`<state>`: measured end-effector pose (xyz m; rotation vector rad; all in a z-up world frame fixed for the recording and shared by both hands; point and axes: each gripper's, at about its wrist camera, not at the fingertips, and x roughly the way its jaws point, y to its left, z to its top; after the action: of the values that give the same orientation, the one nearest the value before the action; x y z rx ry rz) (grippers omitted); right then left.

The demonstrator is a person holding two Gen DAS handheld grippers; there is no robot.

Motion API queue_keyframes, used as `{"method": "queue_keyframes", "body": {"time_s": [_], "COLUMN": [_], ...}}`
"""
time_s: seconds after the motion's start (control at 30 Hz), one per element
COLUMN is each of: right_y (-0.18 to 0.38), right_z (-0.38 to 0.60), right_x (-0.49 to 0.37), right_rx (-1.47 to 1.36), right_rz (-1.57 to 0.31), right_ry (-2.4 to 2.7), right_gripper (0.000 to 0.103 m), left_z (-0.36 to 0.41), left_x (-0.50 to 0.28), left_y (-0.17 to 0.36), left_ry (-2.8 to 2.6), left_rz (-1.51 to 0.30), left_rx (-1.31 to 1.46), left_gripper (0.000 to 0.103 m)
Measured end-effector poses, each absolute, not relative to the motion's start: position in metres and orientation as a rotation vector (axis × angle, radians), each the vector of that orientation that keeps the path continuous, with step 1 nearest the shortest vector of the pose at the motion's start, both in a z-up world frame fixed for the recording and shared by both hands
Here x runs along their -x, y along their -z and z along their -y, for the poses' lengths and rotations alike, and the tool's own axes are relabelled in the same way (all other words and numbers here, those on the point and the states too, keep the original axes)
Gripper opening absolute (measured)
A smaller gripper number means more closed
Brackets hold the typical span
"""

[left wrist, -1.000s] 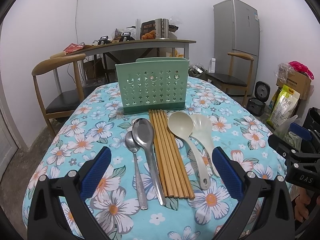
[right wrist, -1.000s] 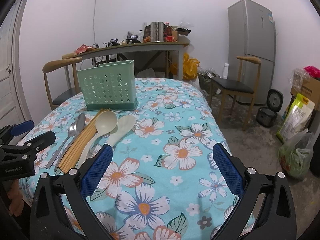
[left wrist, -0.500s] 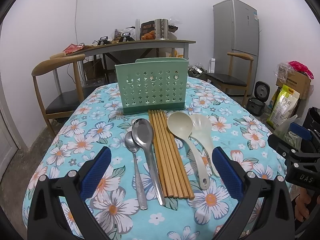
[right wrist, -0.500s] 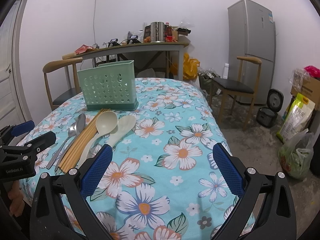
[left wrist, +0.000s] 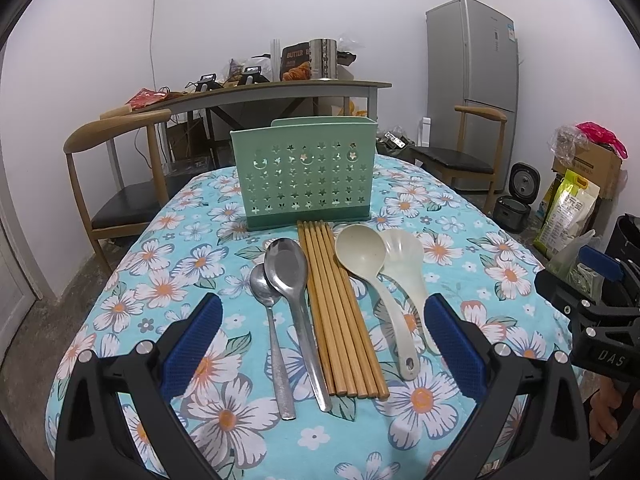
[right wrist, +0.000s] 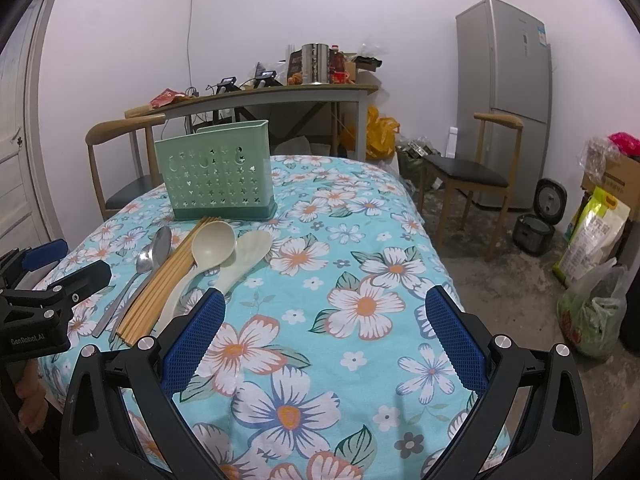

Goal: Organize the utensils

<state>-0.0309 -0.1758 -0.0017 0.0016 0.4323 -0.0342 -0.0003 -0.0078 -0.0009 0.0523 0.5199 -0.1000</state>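
Observation:
A green perforated utensil holder stands on the floral tablecloth; it also shows in the right wrist view. In front of it lie a small metal spoon, a large metal spoon, a row of wooden chopsticks, a beige ladle and a pale rice paddle. My left gripper is open and empty, low over the utensil handles. My right gripper is open and empty over bare cloth, to the right of the utensils.
Wooden chairs stand at the table's left and right. A cluttered desk and a grey fridge stand behind. Bags and a rice cooker sit on the floor to the right.

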Motion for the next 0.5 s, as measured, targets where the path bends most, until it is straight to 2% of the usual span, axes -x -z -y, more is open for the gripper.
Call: {"method": "queue_keyframes", "body": {"time_s": [0.5], "right_y": [0.0019], "right_z": [0.1718], "right_x": [0.0279], "right_rx": [-0.020], "right_rz": [-0.453], "right_ry": [-0.009], "right_gripper": [0.096], "left_z": [0.0054], "left_x": [-0.0012], "left_y": [-0.0005], "left_ry": [0.101], "left_rz": [-0.526], "left_rx": [-0.042], "left_gripper": [0.099]}}
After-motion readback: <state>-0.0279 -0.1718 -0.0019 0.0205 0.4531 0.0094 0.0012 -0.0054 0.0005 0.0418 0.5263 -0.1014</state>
